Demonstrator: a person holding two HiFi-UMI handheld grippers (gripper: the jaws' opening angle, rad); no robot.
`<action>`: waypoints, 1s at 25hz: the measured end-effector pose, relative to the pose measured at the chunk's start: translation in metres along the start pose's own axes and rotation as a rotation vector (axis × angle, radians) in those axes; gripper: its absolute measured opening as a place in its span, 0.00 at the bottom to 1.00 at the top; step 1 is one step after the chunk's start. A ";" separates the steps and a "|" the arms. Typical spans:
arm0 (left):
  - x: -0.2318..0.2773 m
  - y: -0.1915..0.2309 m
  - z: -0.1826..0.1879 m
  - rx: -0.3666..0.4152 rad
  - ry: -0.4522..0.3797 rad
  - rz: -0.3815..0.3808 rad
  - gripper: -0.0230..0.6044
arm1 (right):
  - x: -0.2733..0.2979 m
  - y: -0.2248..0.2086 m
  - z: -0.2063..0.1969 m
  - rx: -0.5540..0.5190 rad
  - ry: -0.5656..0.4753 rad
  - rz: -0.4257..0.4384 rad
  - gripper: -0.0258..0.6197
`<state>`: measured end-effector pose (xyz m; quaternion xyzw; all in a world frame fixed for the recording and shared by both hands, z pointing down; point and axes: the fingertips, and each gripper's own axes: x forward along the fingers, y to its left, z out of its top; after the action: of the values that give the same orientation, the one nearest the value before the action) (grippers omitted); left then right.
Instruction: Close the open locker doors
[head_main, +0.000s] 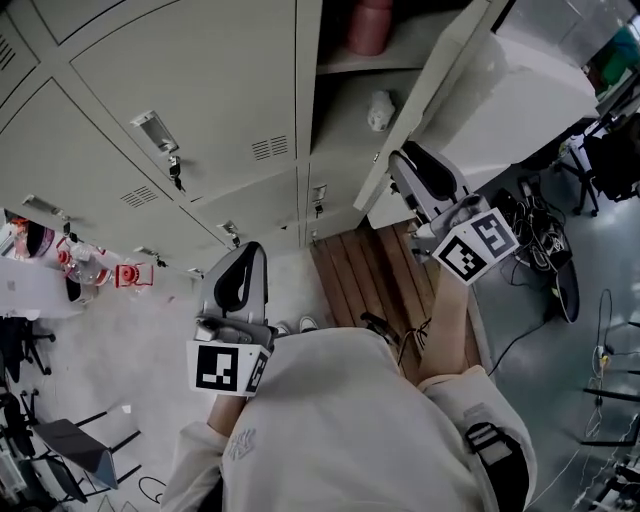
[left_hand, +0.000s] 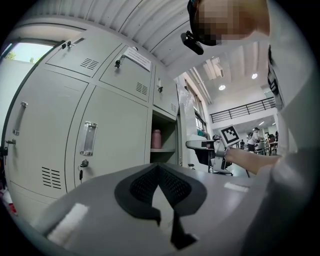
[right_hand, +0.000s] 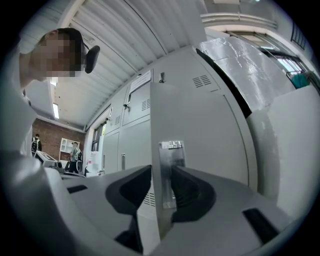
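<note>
The door is a plain pale-grey steel panel. It stands swung out from the bank of lockers, at about 1 o'clock in the head view. In the right gripper view it shows a small slotted vent and a keyhole high up, and a bright metal handle sits by its free edge. Behind it the 1 open compartment holds a pink bottle on the upper shelf and something white and crumpled below it. The right gripper is at the door's free edge. In its own view that edge and the handle run straight up between the jaws, with a pad pressed to each face, so it is clamped on the door. The left gripper is well apart from the door, at about 8 o'clock from it, in front of closed lockers. Its own view shows the tips together with nothing between them, and the open compartment lies at about 12 o'clock beyond them. Wooden planks lie on the floor under the door.
</note>
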<state>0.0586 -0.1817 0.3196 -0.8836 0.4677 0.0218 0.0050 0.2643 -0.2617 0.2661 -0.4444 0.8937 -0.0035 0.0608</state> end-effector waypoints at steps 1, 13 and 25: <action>-0.001 0.002 0.000 0.000 0.001 0.007 0.05 | 0.004 0.001 0.000 0.000 0.001 0.006 0.18; -0.008 0.029 0.001 0.004 0.008 0.081 0.05 | 0.045 0.004 -0.004 0.004 0.004 0.038 0.18; -0.008 0.047 0.001 0.006 0.010 0.112 0.05 | 0.062 0.002 -0.007 -0.043 0.024 -0.012 0.18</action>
<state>0.0155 -0.2017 0.3195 -0.8563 0.5163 0.0159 0.0041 0.2246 -0.3101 0.2665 -0.4511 0.8915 0.0097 0.0404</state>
